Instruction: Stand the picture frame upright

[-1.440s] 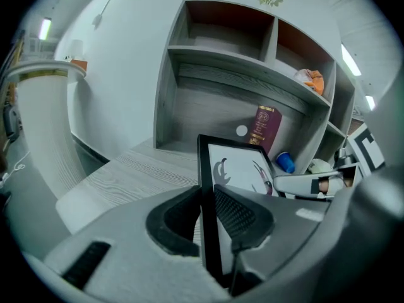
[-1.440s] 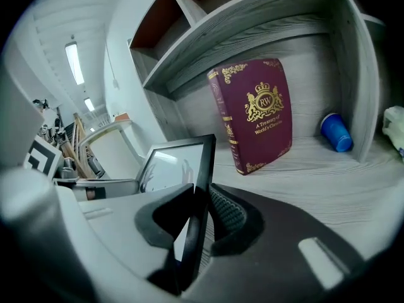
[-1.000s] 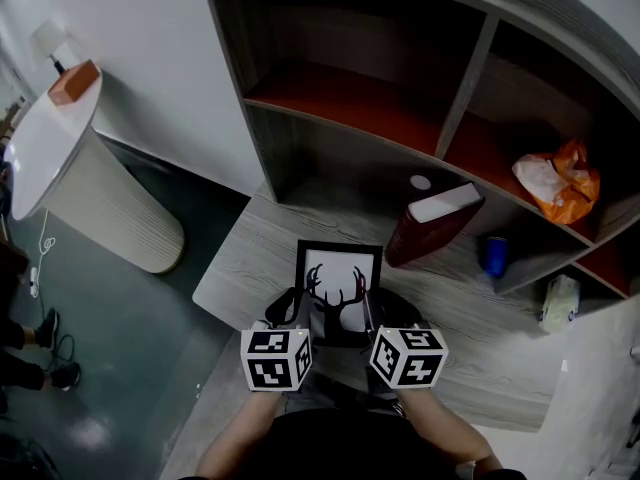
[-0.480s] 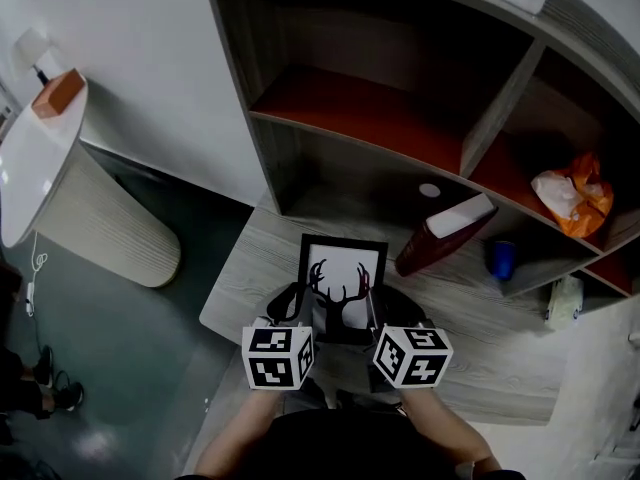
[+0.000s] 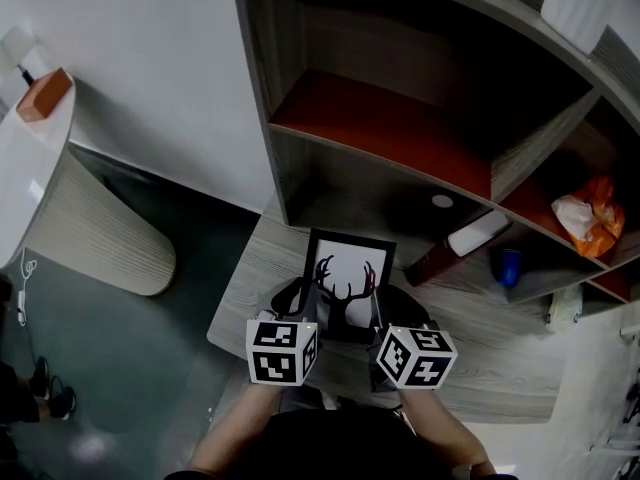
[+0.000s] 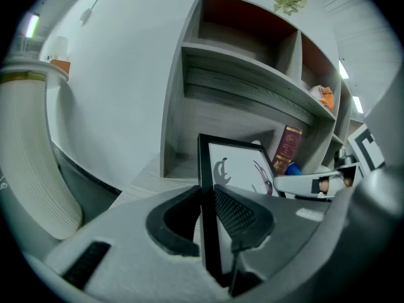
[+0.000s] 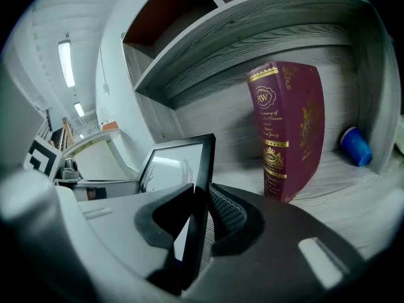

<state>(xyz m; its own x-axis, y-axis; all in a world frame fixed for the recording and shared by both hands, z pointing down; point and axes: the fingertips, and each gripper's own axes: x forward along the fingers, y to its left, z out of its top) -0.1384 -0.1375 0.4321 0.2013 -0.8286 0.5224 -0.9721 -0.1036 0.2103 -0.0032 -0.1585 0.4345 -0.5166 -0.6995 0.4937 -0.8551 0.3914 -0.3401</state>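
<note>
Left gripper view: the left gripper (image 6: 211, 216) has its jaws closed partway, pinching the left edge of the picture frame (image 6: 235, 164). The right gripper (image 7: 201, 210) grips the frame's right edge the same way. The frame is held between them over the grey bench (image 5: 490, 368), its antler print facing the person. A maroon book (image 7: 287, 128) leans at far right, with a blue cup (image 7: 355, 146) beside it.
</note>
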